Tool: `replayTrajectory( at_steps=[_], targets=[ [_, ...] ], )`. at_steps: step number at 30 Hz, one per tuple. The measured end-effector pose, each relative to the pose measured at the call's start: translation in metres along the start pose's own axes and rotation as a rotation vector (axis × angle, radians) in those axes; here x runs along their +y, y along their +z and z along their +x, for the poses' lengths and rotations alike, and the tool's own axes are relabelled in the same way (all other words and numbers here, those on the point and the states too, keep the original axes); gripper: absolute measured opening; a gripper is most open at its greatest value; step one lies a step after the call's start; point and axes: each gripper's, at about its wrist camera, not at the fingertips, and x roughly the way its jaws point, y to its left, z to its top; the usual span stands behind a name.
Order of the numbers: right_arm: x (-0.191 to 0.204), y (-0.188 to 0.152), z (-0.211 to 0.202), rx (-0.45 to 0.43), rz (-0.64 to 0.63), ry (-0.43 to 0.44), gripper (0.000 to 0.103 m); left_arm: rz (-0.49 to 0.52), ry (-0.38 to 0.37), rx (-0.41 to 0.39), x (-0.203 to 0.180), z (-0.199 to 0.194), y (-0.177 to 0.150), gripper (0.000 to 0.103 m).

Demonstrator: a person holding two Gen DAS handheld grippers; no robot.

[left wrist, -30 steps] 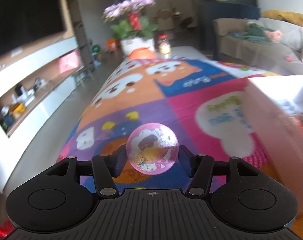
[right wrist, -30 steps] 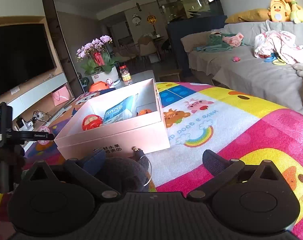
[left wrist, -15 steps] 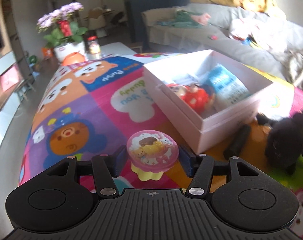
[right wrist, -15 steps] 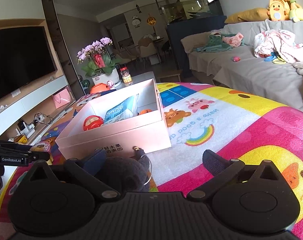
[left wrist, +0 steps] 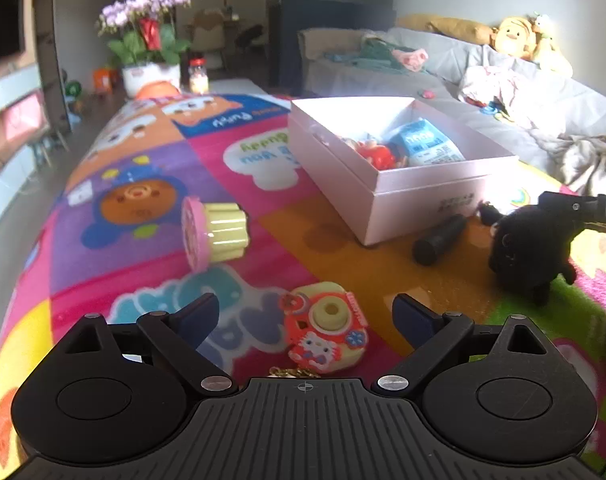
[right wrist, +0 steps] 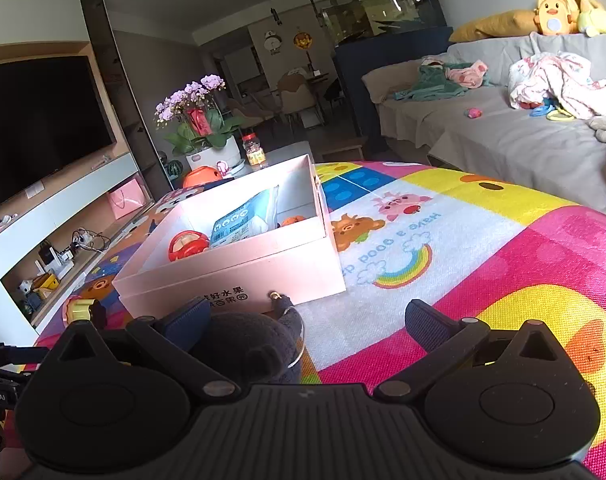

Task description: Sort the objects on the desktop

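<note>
Left wrist view: the left gripper pointed down at a bright play mat, its jaws spread wide, having just been opening, and pinching nothing. A small toy camera lay on the mat between the fingers, untouched. It looked light, hard and smooth, best taken across its flat sides. A pink-and-yellow stamp lay tipped on its side farther ahead to the left. An open pink box, holding a red toy and a blue packet, stood ahead to the right, with a black tube and a black plush near it.

Right wrist view: the right gripper angled down toward the box, jaws spread. The plush, soft and squashy, sat against the left finger; the right finger was clear of it.
</note>
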Motion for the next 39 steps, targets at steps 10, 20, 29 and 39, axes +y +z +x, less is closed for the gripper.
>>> replayTrajectory(
  at_steps=[10, 20, 29, 39],
  targets=[
    [0.005, -0.005, -0.003, -0.017, -0.004, -0.027, 0.103, -0.249, 0.089, -0.042, 0.057, 0.032, 0.034, 0.089],
    [0.004, -0.005, -0.003, -0.014, 0.009, -0.019, 0.103, -0.230, -0.012, -0.064, 0.044, 0.033, 0.032, 0.085],
    [0.005, -0.006, -0.001, -0.013, 0.012, -0.016, 0.103, -0.098, -0.122, -0.089, 0.003, 0.046, 0.046, 0.089],
    [0.002, -0.006, 0.001, -0.003, 0.029, -0.002, 0.103, -0.033, -0.079, -0.096, -0.024, 0.022, 0.035, 0.097]
  ],
)
